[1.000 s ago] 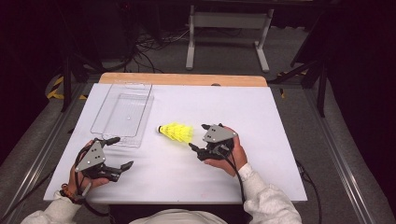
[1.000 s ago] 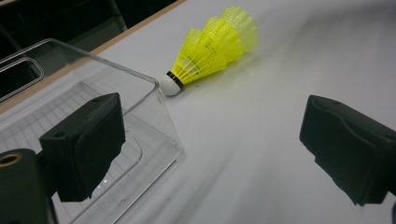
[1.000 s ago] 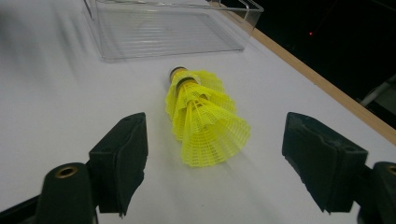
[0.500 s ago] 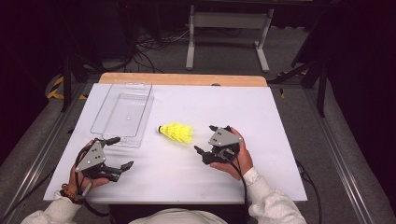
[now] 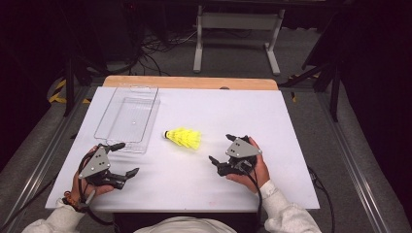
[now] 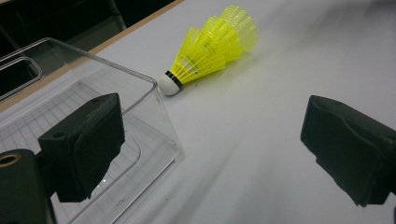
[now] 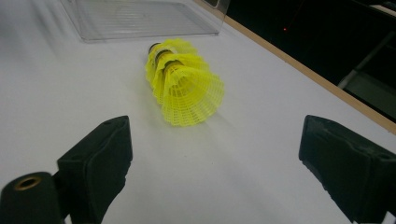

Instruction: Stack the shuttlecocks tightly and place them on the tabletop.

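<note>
Right hand-held gripper: jaws wide apart, nothing between them; rests on desk, aimed at skirt end of shuttlecock.
Left hand-held gripper: jaws spread, empty; sits at near-left of desk, just beside near corner of clear tray.
Shuttlecock: yellow plastic, on its side mid-desk, between both grippers; white cork tip toward tray, open skirt toward right gripper. Looks like several nested together in right gripper view; count unclear.
Tray: transparent, empty, far-left of desk; near wall stands close to cork tip in left gripper view.
Task guess: none stated; probably shuttlecock into tray.
Risk, skirt: thin lattice, likely to buckle under a hard squeeze.
Risk, roll: conical body could pivot away if nudged by one jaw first.
Risk, stack: nested pieces might separate on lift.
Risk, tray: light, clear wall easy to misjudge and shove.
</note>
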Available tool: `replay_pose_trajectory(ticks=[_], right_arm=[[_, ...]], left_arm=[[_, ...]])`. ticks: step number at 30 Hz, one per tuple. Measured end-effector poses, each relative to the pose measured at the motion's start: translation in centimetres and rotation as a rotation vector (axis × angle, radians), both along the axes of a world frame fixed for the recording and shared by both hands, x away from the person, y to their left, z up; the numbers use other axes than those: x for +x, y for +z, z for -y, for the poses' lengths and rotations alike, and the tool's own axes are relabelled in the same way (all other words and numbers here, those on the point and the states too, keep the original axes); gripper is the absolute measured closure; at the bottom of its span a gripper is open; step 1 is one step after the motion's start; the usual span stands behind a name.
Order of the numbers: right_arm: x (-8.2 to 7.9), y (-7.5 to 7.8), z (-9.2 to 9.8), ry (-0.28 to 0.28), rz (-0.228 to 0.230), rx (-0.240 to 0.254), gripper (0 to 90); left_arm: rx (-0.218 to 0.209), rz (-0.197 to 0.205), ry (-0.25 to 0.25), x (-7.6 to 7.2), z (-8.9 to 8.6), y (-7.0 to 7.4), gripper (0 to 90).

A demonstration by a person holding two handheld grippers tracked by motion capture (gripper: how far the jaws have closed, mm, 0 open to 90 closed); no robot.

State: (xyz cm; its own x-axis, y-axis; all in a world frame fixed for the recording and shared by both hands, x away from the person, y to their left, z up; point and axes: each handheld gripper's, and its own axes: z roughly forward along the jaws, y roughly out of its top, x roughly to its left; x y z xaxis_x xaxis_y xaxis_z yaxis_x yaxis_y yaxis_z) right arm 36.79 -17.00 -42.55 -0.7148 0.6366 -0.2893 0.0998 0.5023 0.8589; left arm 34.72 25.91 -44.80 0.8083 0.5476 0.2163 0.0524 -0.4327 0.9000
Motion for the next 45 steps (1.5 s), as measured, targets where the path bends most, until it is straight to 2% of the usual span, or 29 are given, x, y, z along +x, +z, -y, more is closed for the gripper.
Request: replay_pose_trajectory(ticks=[5,7,13,25,35,45], right_arm=[[-0.1,-0.5,0.0,-0.001,-0.008,0.014,9.4],[0.0,-1.0,-0.3,-0.003,-0.019,-0.008,9.3],[0.3,-1.7,-1.0,-0.006,-0.040,-0.027,8.5],[0.6,-1.7,-1.9,-0.001,-0.047,-0.011,8.2],[1.3,-2.0,-2.9,0.024,-0.083,-0.024,8.4],[1.9,-1.8,-3.1,0.020,-0.095,-0.007,8.3]], left_arm=[[0.000,0.002,-0.003,0.0,0.0,0.0,7.0],[0.004,0.002,-0.003,0.0,0.1,0.0,6.5],[-0.001,0.001,-0.001,0.0,0.0,0.0,5.1],[0.003,-0.002,-0.006,0.2,0.2,-0.1,4.1],[0.006,-0.010,-0.011,0.4,0.3,-0.4,4.1],[0.001,-0.007,0.006,-0.2,-0.3,-0.3,3.8]])
